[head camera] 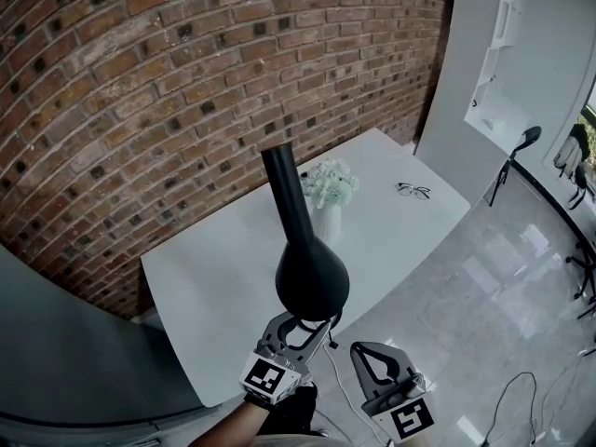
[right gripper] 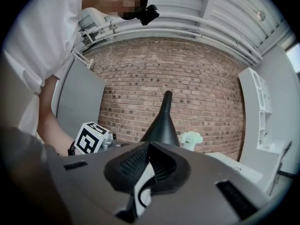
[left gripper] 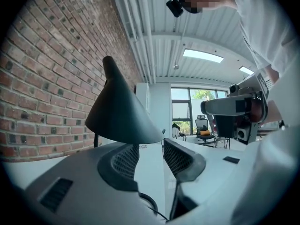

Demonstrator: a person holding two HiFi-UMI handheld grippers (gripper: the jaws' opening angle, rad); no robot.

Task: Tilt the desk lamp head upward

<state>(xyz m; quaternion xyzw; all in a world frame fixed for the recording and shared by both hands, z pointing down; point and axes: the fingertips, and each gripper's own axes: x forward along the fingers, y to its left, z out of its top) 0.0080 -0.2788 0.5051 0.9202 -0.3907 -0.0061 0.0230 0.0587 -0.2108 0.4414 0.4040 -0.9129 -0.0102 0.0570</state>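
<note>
The black cone-shaped lamp head [head camera: 310, 276] hangs over the near edge of the white table [head camera: 214, 287], wide end toward me and thin neck rising to the brick wall. My left gripper [head camera: 307, 325] sits just beneath the wide rim with its jaws spread, and nothing lies in the gap. In the left gripper view the lamp head [left gripper: 119, 111] looms over the left one of the two fingers [left gripper: 123, 161] of that gripper [left gripper: 150, 145]; contact cannot be told. My right gripper [head camera: 361, 350] hovers to the right, shut and empty. Its own view shows the right gripper [right gripper: 149, 149] with tips meeting, the lamp head [right gripper: 162, 123] beyond.
A white vase of pale flowers [head camera: 328, 189] stands behind the lamp, and a pair of glasses [head camera: 413, 190] lies at the table's far right. A cable [head camera: 341, 391] drops off the near edge. Glossy floor and office chairs [head camera: 517, 156] lie to the right.
</note>
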